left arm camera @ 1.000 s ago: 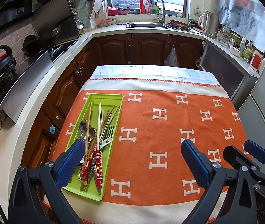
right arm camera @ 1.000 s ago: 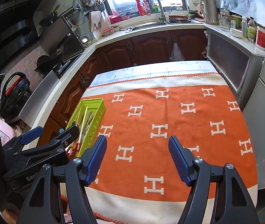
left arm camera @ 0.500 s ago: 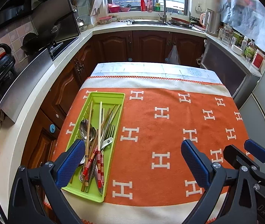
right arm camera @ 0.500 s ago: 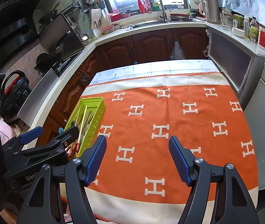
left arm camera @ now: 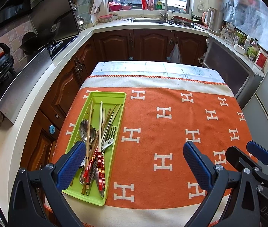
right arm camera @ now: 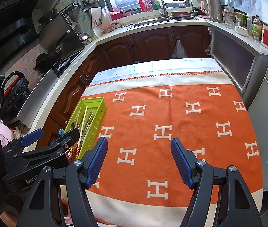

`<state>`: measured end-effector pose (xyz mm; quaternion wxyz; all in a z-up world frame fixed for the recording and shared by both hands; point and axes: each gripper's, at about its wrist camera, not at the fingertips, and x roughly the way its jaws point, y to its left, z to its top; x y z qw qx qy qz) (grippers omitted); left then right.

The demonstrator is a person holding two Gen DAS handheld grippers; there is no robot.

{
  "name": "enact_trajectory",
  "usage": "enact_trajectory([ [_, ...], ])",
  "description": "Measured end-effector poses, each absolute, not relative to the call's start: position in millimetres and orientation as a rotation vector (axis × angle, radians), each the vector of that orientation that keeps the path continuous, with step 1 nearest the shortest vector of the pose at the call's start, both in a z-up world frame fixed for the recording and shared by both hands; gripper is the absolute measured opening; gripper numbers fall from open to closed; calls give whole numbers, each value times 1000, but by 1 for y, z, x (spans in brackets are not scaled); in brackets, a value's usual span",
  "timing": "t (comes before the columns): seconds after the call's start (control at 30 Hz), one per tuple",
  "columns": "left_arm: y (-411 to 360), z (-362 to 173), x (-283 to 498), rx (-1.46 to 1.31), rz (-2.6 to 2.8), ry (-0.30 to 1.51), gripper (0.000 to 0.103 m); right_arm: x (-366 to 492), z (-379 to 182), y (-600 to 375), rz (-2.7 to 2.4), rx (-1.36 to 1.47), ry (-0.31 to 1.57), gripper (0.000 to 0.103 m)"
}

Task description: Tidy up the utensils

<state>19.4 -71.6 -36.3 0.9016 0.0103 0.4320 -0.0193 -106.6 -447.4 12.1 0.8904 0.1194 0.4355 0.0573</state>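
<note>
Kitchen cabinets and a sink run round the back, and in front of us stands a counter (left arm camera: pixel 171 79) under an orange cloth (left arm camera: pixel 171 124) patterned with white letters. On the cloth's left side lies a green tray (left arm camera: pixel 107 98), and all the utensils we can see are in it: spoons (left arm camera: pixel 85 130), a fork (left arm camera: pixel 112 130), and chopsticks (left arm camera: pixel 100 124) with red-striped handles, heaped and crossing one another rather than sorted by kind. No utensil lies loose on the cloth.

Compared with a second ago, the tray and its contents sit the same; only our view has shifted a little, rising and tipping so more of the far counter shows. So nothing in the tray has been moved in this last second.

Our left tongs (left arm camera: pixel 132 168) hang spread wide above the tray's near end, holding nothing. Our right tongs (right arm camera: pixel 139 162) are also spread and empty, over bare cloth well right of the tray.

Such a heap fits both a tray awaiting sorting and one just filled.
</note>
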Motion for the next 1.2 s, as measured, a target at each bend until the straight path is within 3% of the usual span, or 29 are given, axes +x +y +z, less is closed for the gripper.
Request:
enact_trajectory([
  [1.2, -73, -38, 19, 21, -40, 898, 101, -105, 9, -448, 121, 251, 909, 70],
])
